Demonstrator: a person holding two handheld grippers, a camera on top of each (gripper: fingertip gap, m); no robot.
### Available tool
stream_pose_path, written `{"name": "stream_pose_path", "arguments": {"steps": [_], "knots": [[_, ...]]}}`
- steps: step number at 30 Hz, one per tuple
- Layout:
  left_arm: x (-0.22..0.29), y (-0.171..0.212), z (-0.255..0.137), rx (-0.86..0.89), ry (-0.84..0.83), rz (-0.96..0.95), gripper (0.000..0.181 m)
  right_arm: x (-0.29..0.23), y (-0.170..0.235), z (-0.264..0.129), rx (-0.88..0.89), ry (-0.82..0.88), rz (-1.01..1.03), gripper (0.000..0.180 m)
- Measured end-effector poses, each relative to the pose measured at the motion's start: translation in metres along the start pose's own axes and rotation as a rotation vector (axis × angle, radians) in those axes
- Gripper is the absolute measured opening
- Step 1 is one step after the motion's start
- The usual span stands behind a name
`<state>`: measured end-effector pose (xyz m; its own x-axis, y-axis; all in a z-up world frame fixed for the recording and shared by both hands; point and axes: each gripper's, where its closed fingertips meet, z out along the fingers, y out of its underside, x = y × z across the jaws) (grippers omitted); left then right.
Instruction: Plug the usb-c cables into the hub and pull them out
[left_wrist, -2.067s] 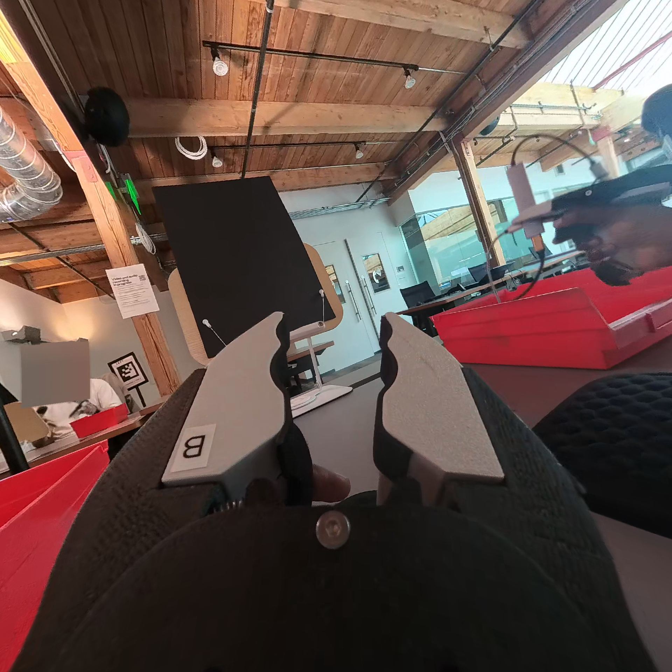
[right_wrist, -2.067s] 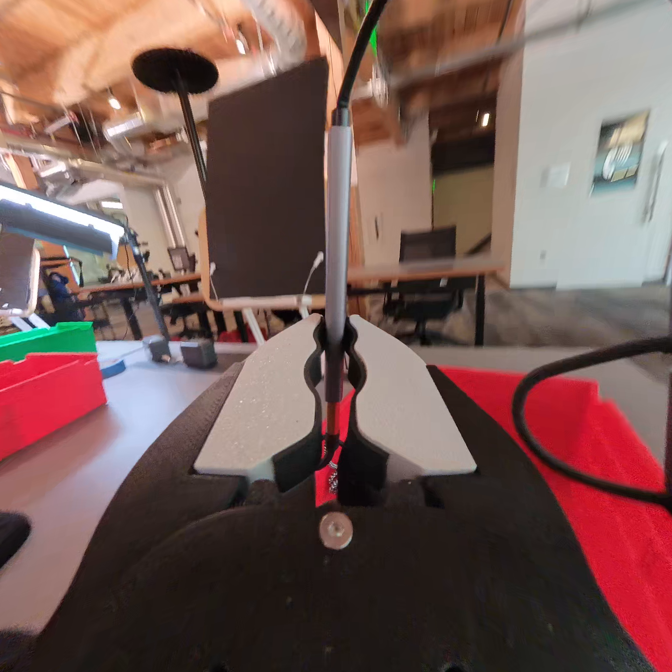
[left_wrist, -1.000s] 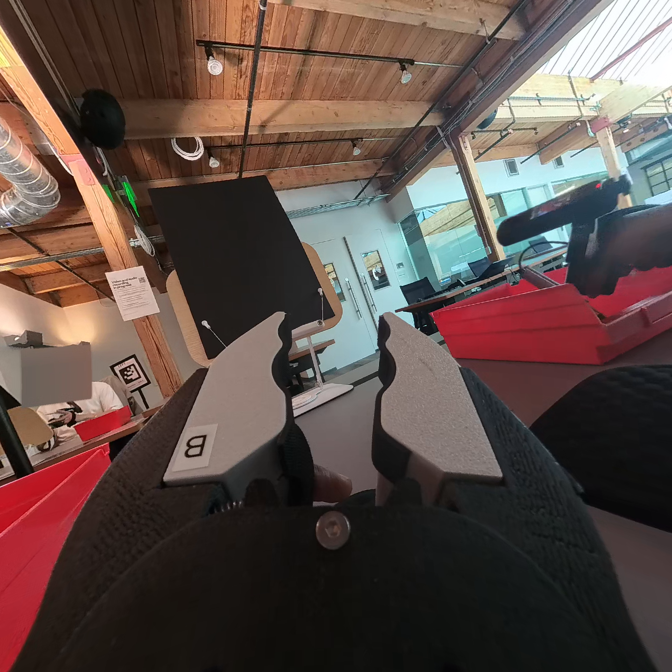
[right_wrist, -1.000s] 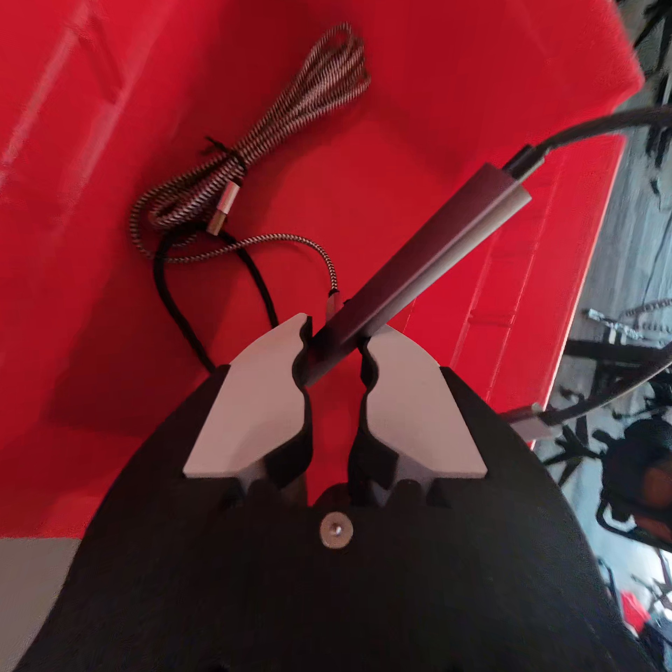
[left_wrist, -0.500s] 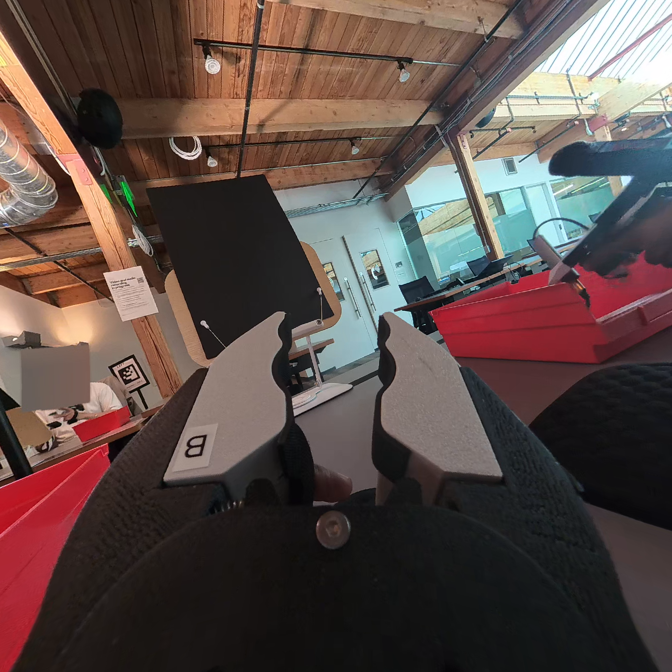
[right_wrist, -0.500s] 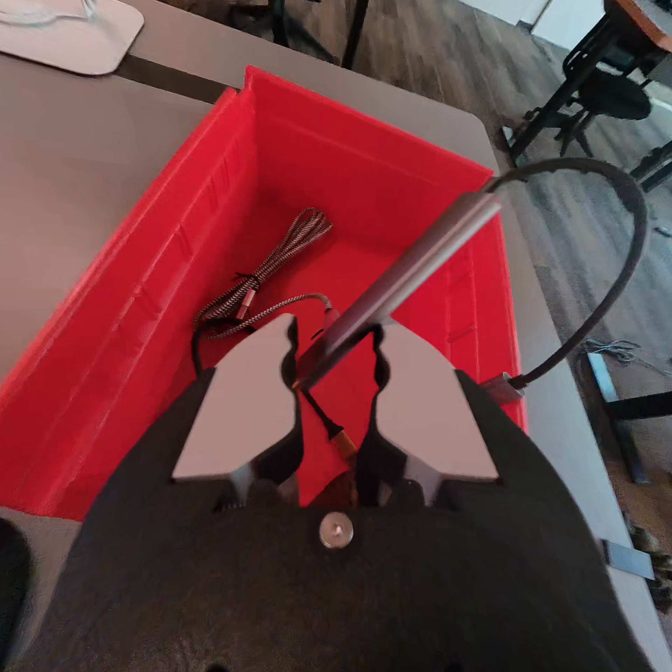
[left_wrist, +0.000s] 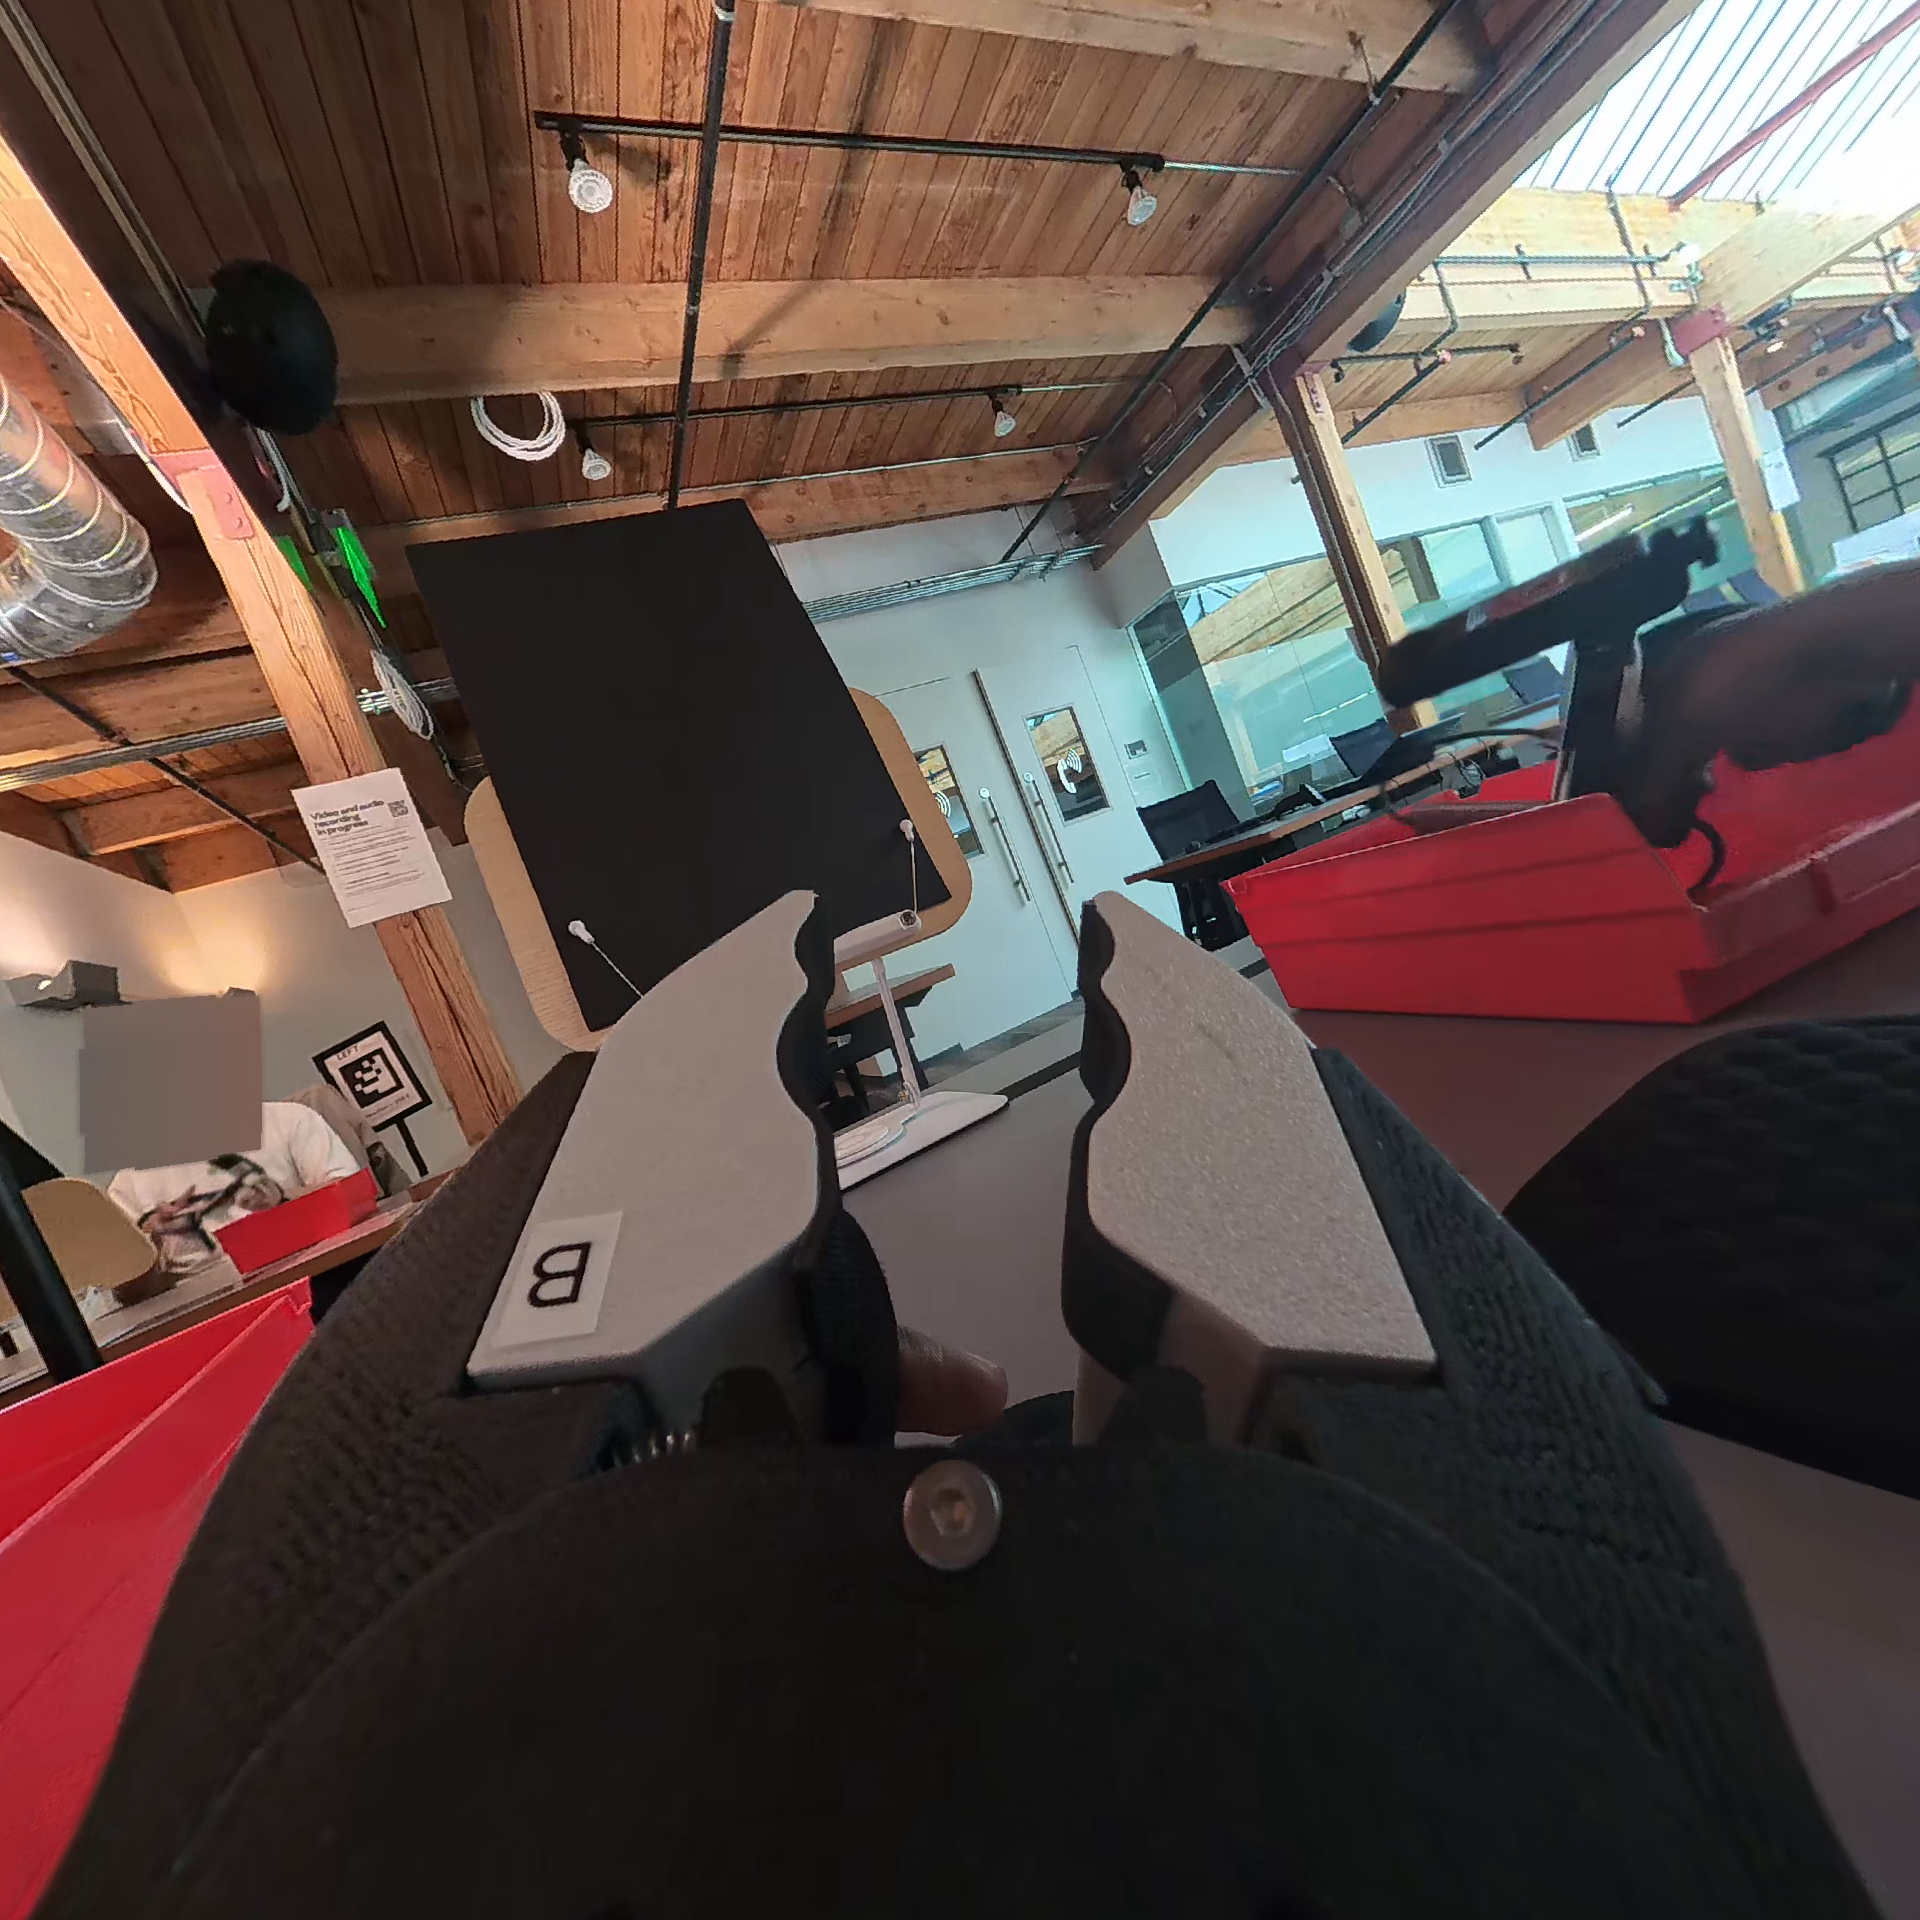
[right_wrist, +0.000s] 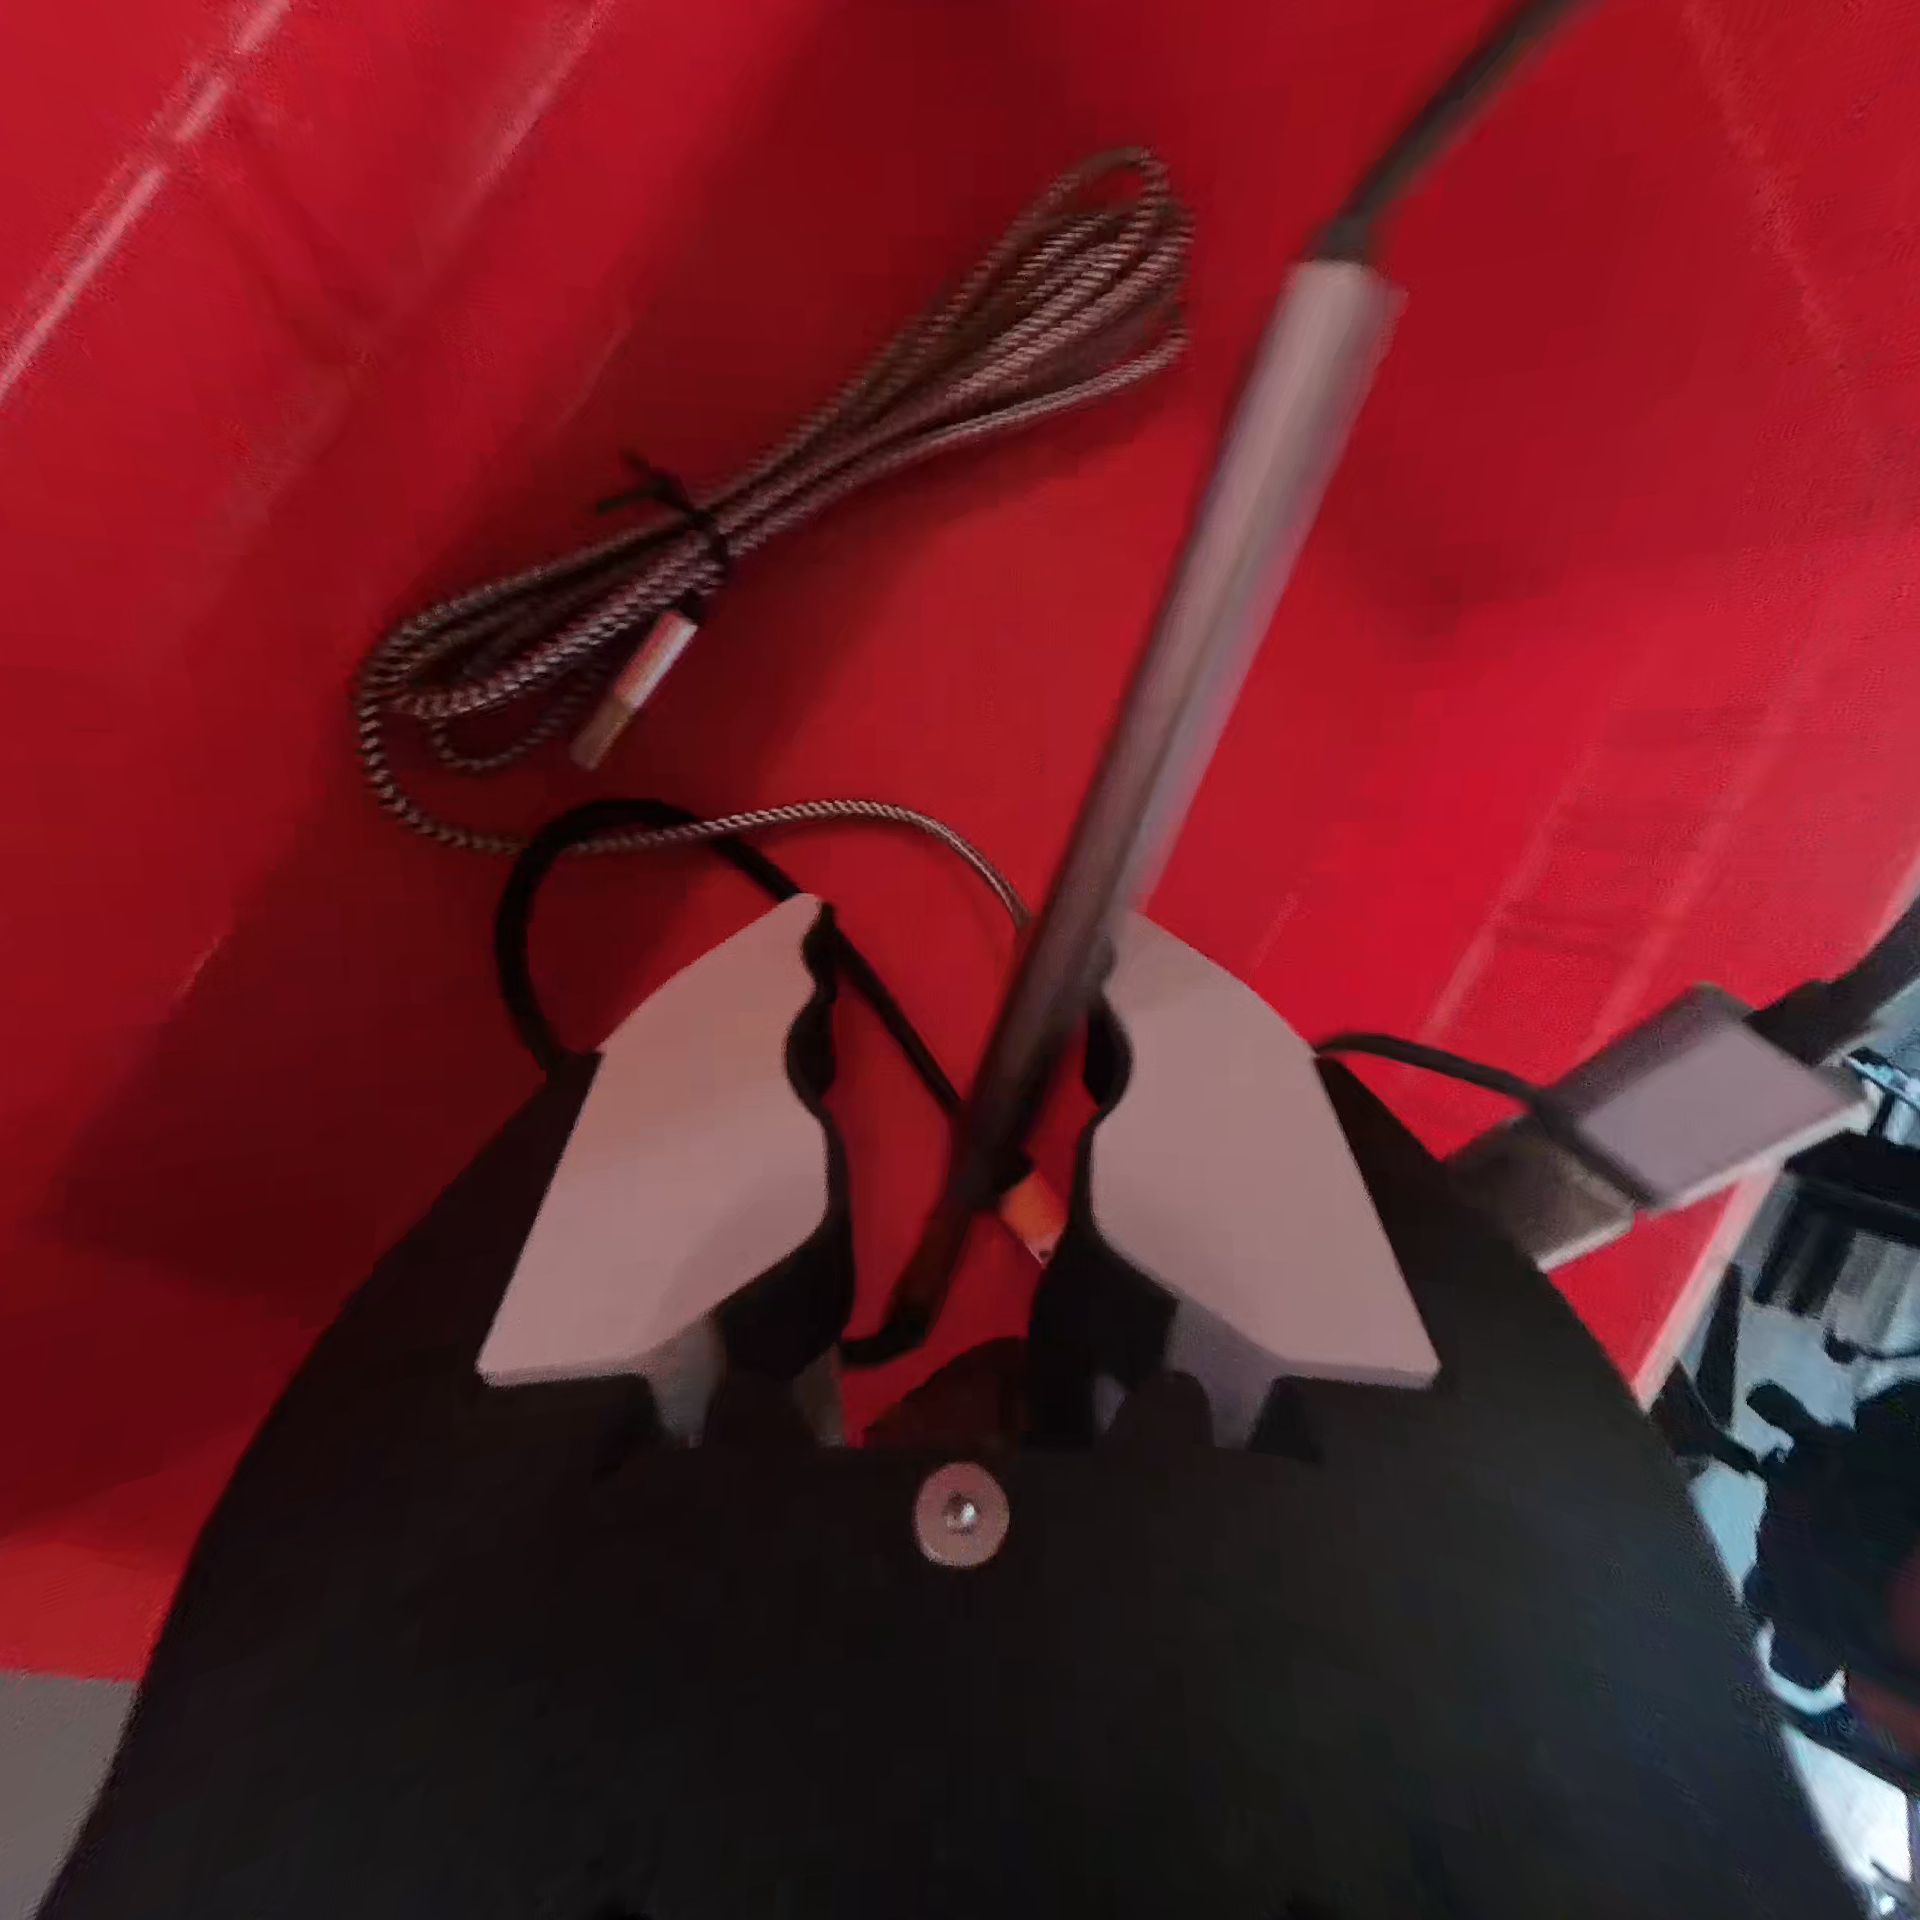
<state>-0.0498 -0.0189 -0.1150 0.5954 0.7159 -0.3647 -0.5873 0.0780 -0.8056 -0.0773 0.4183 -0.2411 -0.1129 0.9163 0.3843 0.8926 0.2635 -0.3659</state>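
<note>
My right gripper (right_wrist: 961, 925), over the red bin (right_wrist: 312, 312): jaws spread, the grey hub (right_wrist: 1195, 644) standing loose between them, leaning on the right finger, its cable running up beyond the tips. Ahead and left of the tips lies a braided cable (right_wrist: 831, 436), coiled and tied; a black cable (right_wrist: 540, 883) loops just before the left finger; an orange plug (right_wrist: 1029, 1216) shows deep in the gap. My left gripper (left_wrist: 945, 914): jaws apart, holding nothing, above the table (left_wrist: 1403, 1060)

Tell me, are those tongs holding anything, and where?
The left tongs hold nothing. The right tongs stand open over the red bin; the grey hub lies loose between them, released.
</note>
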Motion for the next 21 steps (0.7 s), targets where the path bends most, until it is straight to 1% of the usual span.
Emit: {"name": "stream_pose_path", "arguments": {"steps": [1, 3, 5, 6, 7, 8, 9, 10, 11, 13, 14, 16, 17, 18, 19, 21], "knots": [[-0.001, 0.000, 0.000, 0.003, -0.004, -0.001, 0.045, 0.007, -0.006, -0.010, 0.054, 0.050, 0.012, 0.058], [-0.001, 0.001, 0.000, -0.003, -0.007, -0.005, 0.045, 0.015, -0.028, -0.041, 0.254, 0.110, 0.065, 0.055], [0.000, 0.002, 0.001, -0.011, -0.001, -0.002, 0.045, 0.016, -0.045, -0.067, 0.437, 0.080, 0.135, 0.055], [0.001, 0.002, 0.001, -0.012, 0.003, 0.003, 0.045, 0.015, -0.048, -0.074, 0.482, 0.047, 0.166, 0.056], [0.002, 0.002, 0.001, -0.011, 0.006, 0.009, 0.045, 0.012, -0.048, -0.074, 0.483, -0.003, 0.178, 0.057], [0.002, 0.002, 0.001, -0.011, 0.008, 0.014, 0.045, 0.009, -0.044, -0.069, 0.445, -0.044, 0.165, 0.059], [0.003, 0.002, 0.001, -0.011, 0.009, 0.017, 0.045, 0.011, -0.038, -0.065, 0.400, -0.037, 0.149, 0.062], [0.002, 0.002, 0.001, -0.010, 0.008, 0.018, 0.045, 0.014, -0.035, -0.065, 0.386, -0.005, 0.138, 0.061], [0.002, 0.002, 0.001, -0.008, 0.005, 0.017, 0.045, 0.014, -0.036, -0.070, 0.409, 0.003, 0.138, 0.060], [0.001, 0.002, 0.001, -0.008, 0.000, 0.011, 0.045, -0.005, -0.049, -0.087, 0.525, -0.099, 0.165, 0.053], [0.001, 0.002, 0.001, -0.009, 0.001, 0.010, 0.045, -0.022, -0.056, -0.098, 0.592, -0.191, 0.186, 0.051], [0.002, 0.002, 0.001, -0.010, 0.004, 0.014, 0.045, -0.058, -0.066, -0.121, 0.683, -0.384, 0.229, 0.054], [0.002, 0.003, 0.002, -0.011, 0.006, 0.019, 0.045, -0.073, -0.065, -0.127, 0.687, -0.442, 0.245, 0.058], [0.003, 0.003, 0.002, -0.013, 0.008, 0.023, 0.045, -0.086, -0.062, -0.126, 0.654, -0.457, 0.247, 0.064], [0.004, 0.003, 0.002, -0.015, 0.011, 0.027, 0.045, -0.096, -0.054, -0.118, 0.592, -0.421, 0.242, 0.067], [0.004, 0.004, 0.002, -0.017, 0.014, 0.031, 0.045, -0.109, -0.036, -0.095, 0.449, -0.292, 0.204, 0.067]]}}
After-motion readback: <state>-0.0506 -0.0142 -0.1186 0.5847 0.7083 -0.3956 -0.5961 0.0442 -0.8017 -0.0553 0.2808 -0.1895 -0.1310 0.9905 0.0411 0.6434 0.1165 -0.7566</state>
